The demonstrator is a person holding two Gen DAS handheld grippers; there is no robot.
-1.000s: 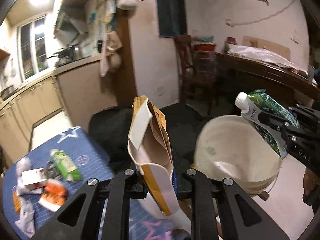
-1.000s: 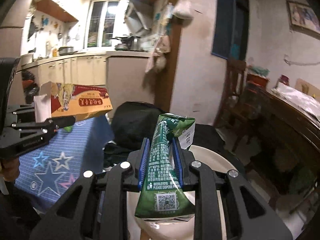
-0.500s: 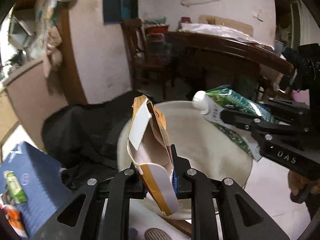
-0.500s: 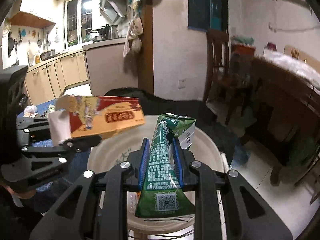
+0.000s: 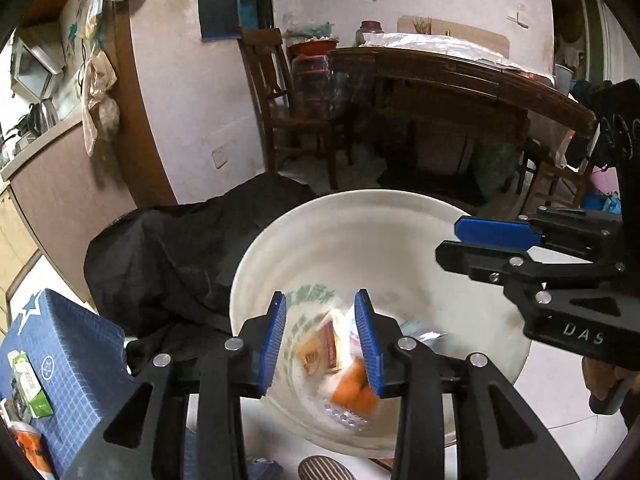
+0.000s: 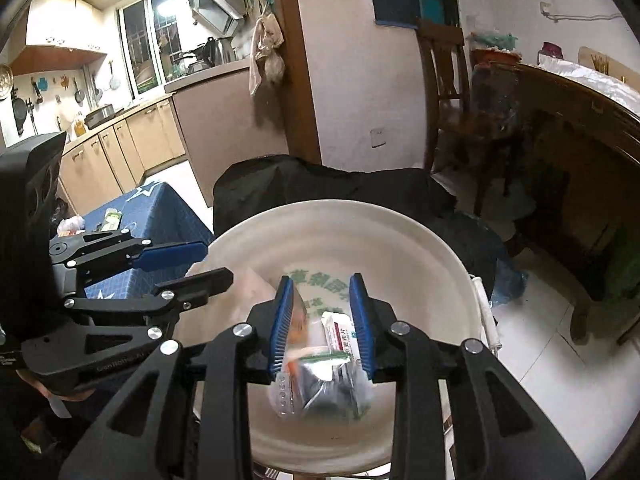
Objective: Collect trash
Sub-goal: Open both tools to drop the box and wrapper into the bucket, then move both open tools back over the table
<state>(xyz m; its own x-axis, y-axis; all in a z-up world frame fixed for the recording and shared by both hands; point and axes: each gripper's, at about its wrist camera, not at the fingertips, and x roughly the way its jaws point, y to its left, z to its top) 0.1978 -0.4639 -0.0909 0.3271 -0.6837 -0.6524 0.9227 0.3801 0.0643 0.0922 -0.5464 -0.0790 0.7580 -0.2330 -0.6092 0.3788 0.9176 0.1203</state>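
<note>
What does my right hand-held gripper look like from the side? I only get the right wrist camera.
Observer: In the left wrist view, the right hand-held gripper hangs open over the white bucket, with nothing between its fingers.
Child: Who's holding it?
Observer: A hand shows under its black body, at the right edge of the picture.
Child: Is anything on the floor by the bucket?
Observer: A striped thing, maybe a slipper, lies on the floor at the bucket's near side.
</note>
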